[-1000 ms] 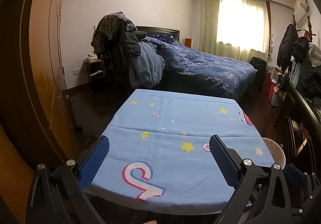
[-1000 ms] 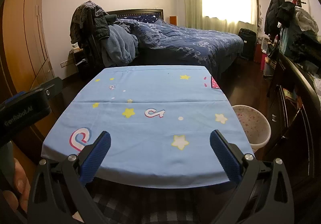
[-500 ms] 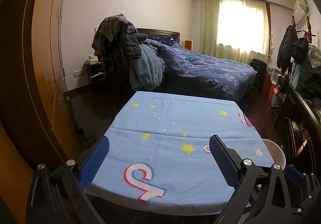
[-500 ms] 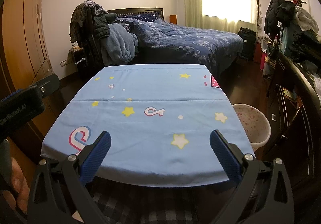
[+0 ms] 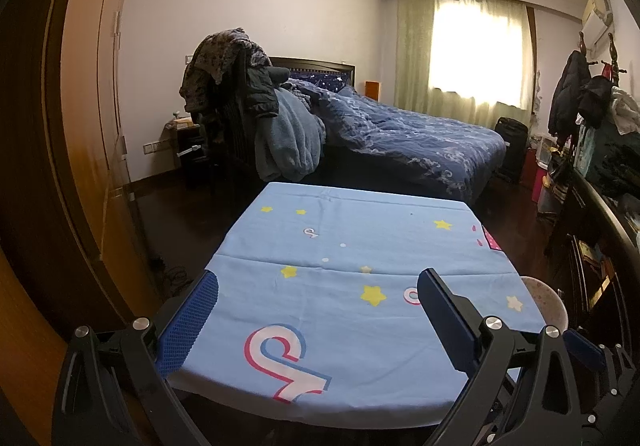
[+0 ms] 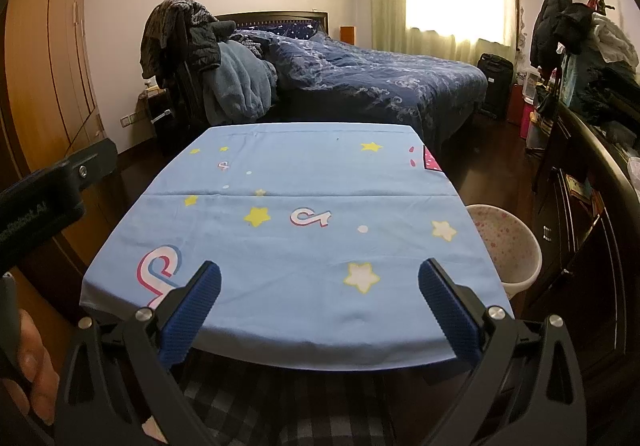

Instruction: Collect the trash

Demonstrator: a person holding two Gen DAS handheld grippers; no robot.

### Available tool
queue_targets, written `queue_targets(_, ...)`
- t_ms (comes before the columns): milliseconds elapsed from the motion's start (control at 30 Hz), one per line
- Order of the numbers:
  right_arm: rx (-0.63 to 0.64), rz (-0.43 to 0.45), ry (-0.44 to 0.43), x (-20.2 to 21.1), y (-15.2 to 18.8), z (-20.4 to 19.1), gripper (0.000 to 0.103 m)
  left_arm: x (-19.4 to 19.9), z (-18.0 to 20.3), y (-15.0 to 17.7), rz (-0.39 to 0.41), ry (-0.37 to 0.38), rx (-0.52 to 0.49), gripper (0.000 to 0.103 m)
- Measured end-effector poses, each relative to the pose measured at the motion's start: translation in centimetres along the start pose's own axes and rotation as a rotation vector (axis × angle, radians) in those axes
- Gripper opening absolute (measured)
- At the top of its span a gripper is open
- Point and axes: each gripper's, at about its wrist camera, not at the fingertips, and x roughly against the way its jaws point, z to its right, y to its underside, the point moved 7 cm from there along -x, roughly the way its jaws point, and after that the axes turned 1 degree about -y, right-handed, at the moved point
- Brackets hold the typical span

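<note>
Progress: judged at the very start or finish; no trash visible on the desk (image 6: 304, 246), nothing held.
Left gripper (image 5: 318, 320): jaws wide, empty.
Right gripper (image 6: 320, 306): jaws wide, empty.
Trash: none seen in either view.
Bin: white speckled wastebasket (image 6: 506, 246) on the floor at 3 o'clock, beside the desk; contents cannot be told.

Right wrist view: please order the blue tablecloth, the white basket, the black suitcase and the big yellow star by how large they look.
1. blue tablecloth
2. white basket
3. black suitcase, which stands far back, so its true size against the basket is unsure
4. big yellow star
</note>
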Motion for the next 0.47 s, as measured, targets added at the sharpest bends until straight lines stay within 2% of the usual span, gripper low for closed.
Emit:
queue_targets(167,0.0,-0.001,0.0,0.0,0.0,0.0,0.099,0.1,-0.3,-0.4,0.029,-0.028,-0.008,0.099)
queue_targets(367,0.003,0.0,0.003,0.0,-0.1,-0.1,0.099,-0.9,-0.4,-0.3,-0.024,0.017,0.017,0.099)
queue_targets(467,0.004,-0.002,0.003,-0.1,-0.1,0.0,0.099,-1.0,-0.4,-0.1,-0.026,0.006,0.005,0.099)
